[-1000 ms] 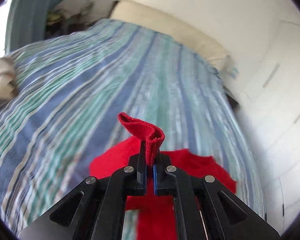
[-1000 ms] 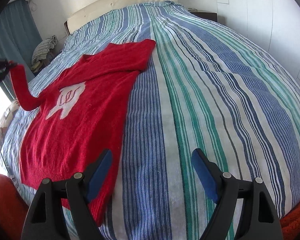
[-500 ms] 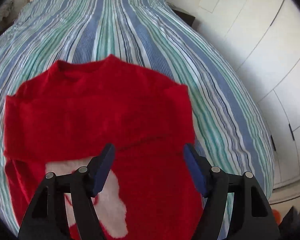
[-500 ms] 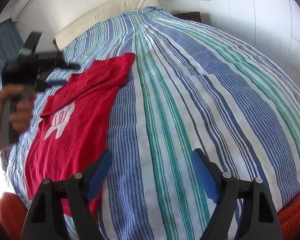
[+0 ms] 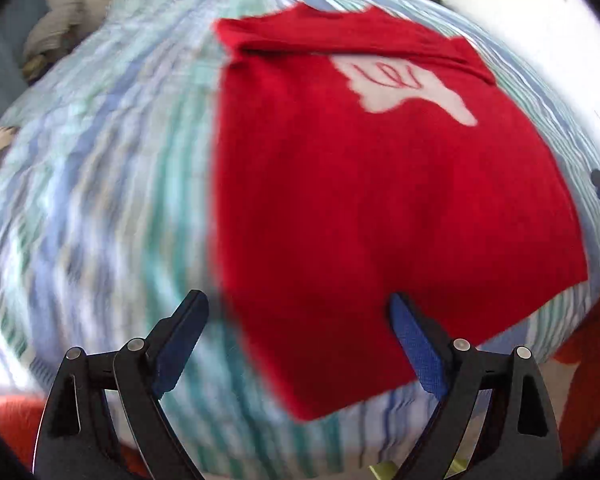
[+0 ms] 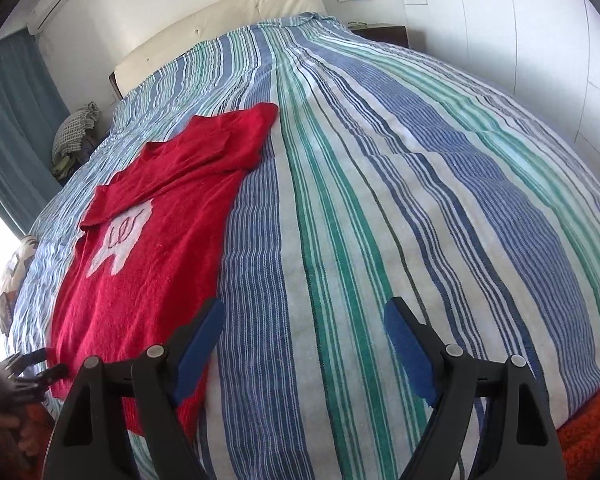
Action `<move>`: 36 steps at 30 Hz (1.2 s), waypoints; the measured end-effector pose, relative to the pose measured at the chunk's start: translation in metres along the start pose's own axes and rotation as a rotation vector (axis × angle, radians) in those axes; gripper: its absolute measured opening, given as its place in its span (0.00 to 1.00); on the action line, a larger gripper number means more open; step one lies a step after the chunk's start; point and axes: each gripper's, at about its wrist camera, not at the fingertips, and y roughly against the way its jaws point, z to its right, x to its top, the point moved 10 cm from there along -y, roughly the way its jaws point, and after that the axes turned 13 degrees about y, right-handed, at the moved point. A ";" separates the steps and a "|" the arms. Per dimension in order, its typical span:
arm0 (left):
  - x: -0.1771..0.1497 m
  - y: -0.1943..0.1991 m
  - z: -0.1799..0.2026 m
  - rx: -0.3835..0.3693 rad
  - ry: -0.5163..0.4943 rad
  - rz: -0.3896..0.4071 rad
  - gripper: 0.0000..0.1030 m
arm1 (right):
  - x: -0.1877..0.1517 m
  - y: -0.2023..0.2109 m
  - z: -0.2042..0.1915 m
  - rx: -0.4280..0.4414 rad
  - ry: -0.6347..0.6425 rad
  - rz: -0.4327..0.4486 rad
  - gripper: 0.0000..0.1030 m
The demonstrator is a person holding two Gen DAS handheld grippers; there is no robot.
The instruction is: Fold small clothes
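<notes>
A red sweater (image 6: 152,248) with a white motif lies flat on the striped bed cover (image 6: 380,200), with its sleeves folded over the chest. My left gripper (image 5: 296,304) hovers over the sweater's (image 5: 360,184) near hem corner. Its jaws are opening and the pads press on nothing. The view is blurred by motion. In the right wrist view that left gripper (image 6: 36,368) shows at the hem's left corner, held by a hand. My right gripper (image 6: 304,316) stands open above the bare cover, just right of the hem, with nothing between its fingers.
A cream headboard (image 6: 220,28) and a dark nightstand (image 6: 380,34) stand at the far end. Teal curtains (image 6: 8,120) and a pile of checked cloth (image 6: 76,128) are at the left. White cupboard doors (image 6: 540,60) line the right. Orange carpet (image 6: 588,432) lies below the bed's near edge.
My left gripper let go of the red sleeve, which now lies folded across the chest. It opened and swung down to the hem end. The right gripper stayed where it was.
</notes>
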 end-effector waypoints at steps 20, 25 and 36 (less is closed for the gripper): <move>0.029 0.015 -0.097 0.032 0.426 0.134 0.93 | -0.014 -0.004 0.006 -0.090 0.038 -0.043 0.79; 0.033 0.014 -0.096 0.051 0.407 0.133 0.93 | -0.012 0.003 0.004 -0.086 0.037 -0.028 0.79; 0.031 0.013 -0.091 0.087 0.361 0.126 0.93 | -0.011 0.006 0.002 -0.086 0.040 -0.020 0.79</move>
